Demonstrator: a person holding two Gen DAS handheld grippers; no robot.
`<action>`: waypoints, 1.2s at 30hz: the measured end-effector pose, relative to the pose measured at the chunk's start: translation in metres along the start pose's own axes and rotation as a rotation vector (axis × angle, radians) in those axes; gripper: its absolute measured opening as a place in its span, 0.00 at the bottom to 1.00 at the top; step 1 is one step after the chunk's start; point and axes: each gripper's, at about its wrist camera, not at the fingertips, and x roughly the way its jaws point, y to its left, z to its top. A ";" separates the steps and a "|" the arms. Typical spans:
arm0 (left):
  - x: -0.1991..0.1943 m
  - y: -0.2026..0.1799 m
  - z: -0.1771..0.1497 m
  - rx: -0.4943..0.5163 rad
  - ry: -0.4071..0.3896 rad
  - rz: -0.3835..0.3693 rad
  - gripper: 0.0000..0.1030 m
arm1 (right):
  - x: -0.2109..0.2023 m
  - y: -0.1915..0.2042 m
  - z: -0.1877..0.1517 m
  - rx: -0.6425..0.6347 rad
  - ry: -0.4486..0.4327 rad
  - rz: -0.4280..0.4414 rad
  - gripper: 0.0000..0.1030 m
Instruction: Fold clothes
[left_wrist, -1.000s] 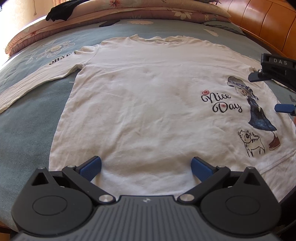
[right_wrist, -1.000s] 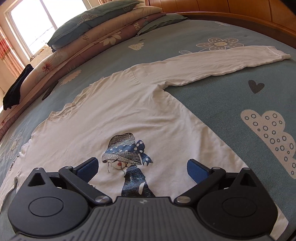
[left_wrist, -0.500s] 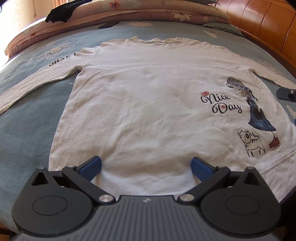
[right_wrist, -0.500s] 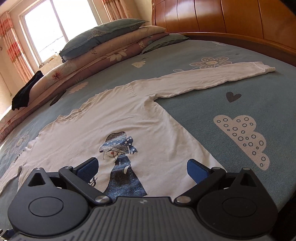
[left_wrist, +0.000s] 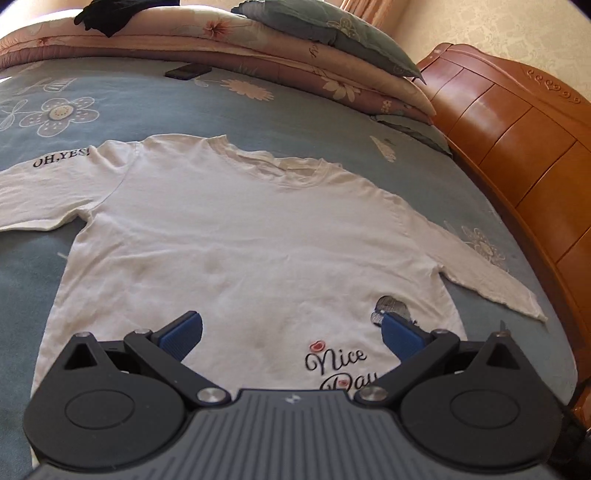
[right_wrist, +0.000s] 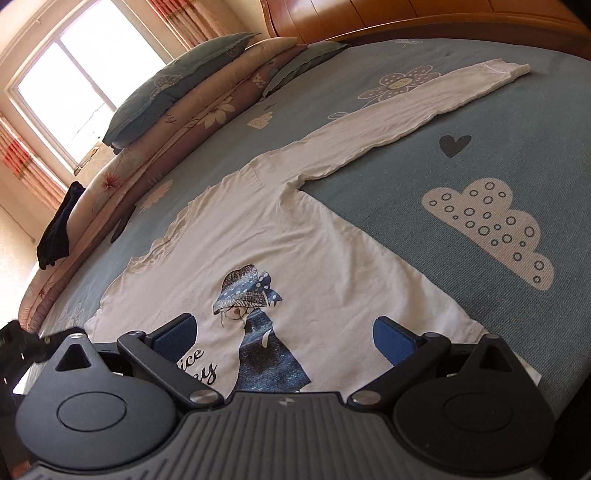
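A white long-sleeved shirt (left_wrist: 240, 236) lies flat, face up, on the blue bedspread (left_wrist: 155, 107), both sleeves stretched out sideways. It carries a "Nice Day" print and a girl in a blue hat (right_wrist: 247, 291). My left gripper (left_wrist: 291, 334) hovers open over the shirt's lower body, nothing between its blue pads. My right gripper (right_wrist: 282, 334) is open too, above the girl print near the hem (right_wrist: 476, 328). The right sleeve (right_wrist: 406, 114) runs away toward the headboard side. The left gripper's black body (right_wrist: 18, 339) peeks in at the right wrist view's left edge.
Folded quilts and pillows (left_wrist: 303, 48) are stacked along the bed's far side, with a dark garment (left_wrist: 107, 14) on top. A dark phone-like thing (left_wrist: 188, 71) lies near them. The wooden headboard (left_wrist: 517, 140) runs along the right. A window (right_wrist: 70, 88) lights the room.
The left gripper has swung its view up and right, toward the neckline and right sleeve. The right gripper has drawn back toward the hem and tilted. Both stay open; the shirt has not moved.
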 end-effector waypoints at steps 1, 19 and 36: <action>0.015 -0.013 0.014 0.018 0.027 -0.020 1.00 | 0.002 0.000 0.000 0.004 0.017 0.007 1.00; 0.196 -0.161 0.044 0.401 0.249 0.071 0.99 | -0.009 -0.043 0.031 0.248 0.049 0.097 1.00; 0.229 -0.187 0.051 0.544 0.250 0.182 0.99 | -0.005 -0.043 0.035 0.249 0.084 0.123 1.00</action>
